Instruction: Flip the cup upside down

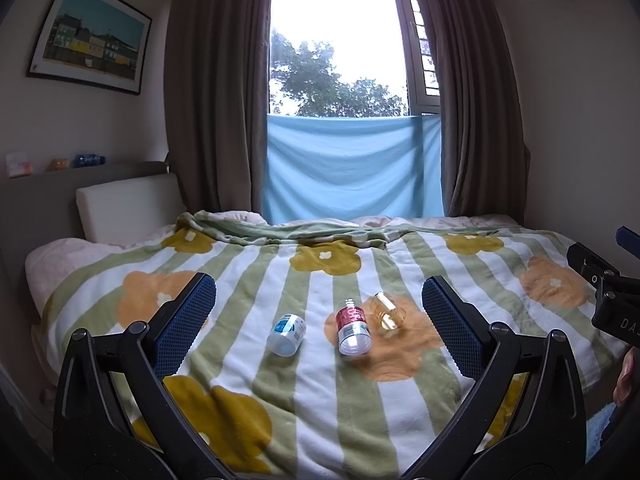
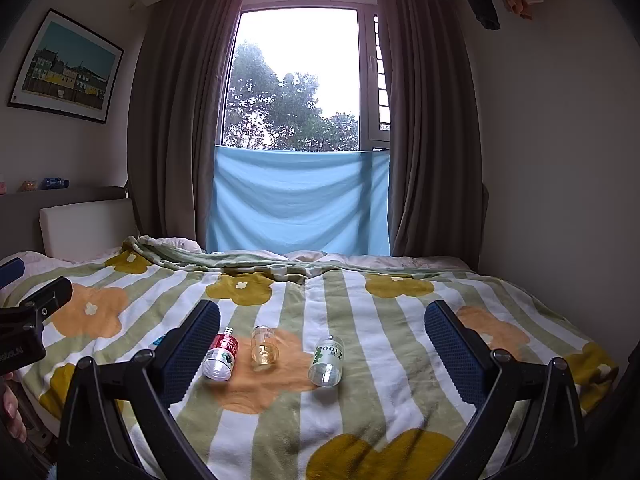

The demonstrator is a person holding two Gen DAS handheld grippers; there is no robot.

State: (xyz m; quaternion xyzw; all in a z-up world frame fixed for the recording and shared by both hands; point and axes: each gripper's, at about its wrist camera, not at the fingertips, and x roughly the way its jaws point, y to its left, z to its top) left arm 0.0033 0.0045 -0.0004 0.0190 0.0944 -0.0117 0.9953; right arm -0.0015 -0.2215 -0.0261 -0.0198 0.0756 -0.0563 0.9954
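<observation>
On the blanket (image 2: 360, 400), seemingly sideways, amber cup (image 2: 263, 347).

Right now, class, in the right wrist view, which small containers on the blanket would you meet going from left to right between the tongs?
Red-labelled bottle → clear yellowish cup → green-labelled bottle. All three lie on the flowered blanket; a blue-labelled one is mostly hidden behind the left finger, so I leave it out.
</observation>
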